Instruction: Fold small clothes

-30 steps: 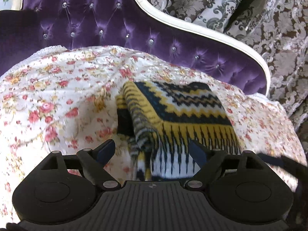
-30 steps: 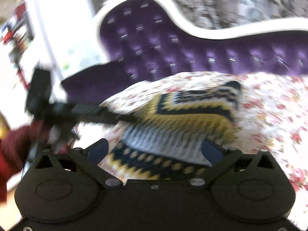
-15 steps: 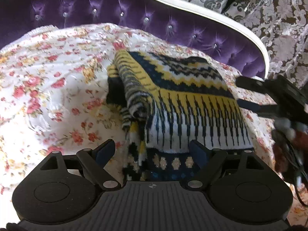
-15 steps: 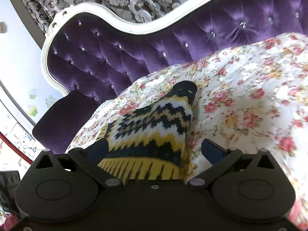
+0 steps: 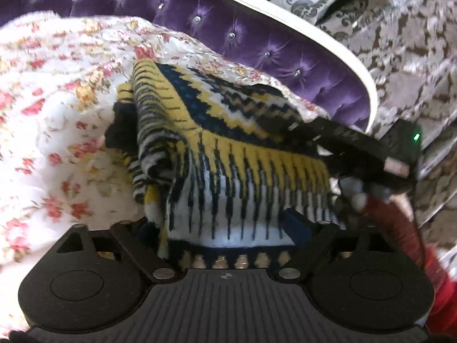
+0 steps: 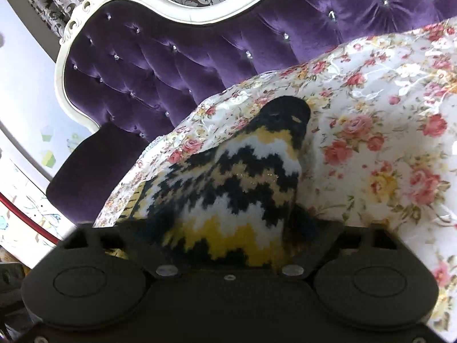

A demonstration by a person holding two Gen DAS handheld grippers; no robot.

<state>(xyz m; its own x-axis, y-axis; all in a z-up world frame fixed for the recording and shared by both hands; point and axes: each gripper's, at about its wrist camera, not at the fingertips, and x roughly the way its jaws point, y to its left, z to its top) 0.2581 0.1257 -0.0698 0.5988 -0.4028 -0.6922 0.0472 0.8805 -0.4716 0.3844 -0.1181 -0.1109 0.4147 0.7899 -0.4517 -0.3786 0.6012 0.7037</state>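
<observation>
Sweater [image 5: 228, 143] lies on flowered bedspread [image 5: 51, 108], dead ahead at 12 o'clock of both tongs, long axis running 9-to-3 in left view. Left tongs [image 5: 225, 225] spread w/ hem between, not pinching. Right tongs [image 6: 228, 228] have just been closing round its side edge; can't tell if they're pinching yet.

One knitted garment [image 5: 228, 148], centre frame. One floral bedcover [image 5: 57, 100], left. One purple tufted headboard [image 6: 171, 57], upper frame. Two grippers: left gripper [image 5: 225, 228] at bottom, right gripper [image 5: 328, 143] at right.

The yellow, black and white knitted garment [image 6: 228, 200] hides both right tool [image 6: 228, 228] fingertips; any grip is perhaps unreadable.
</observation>
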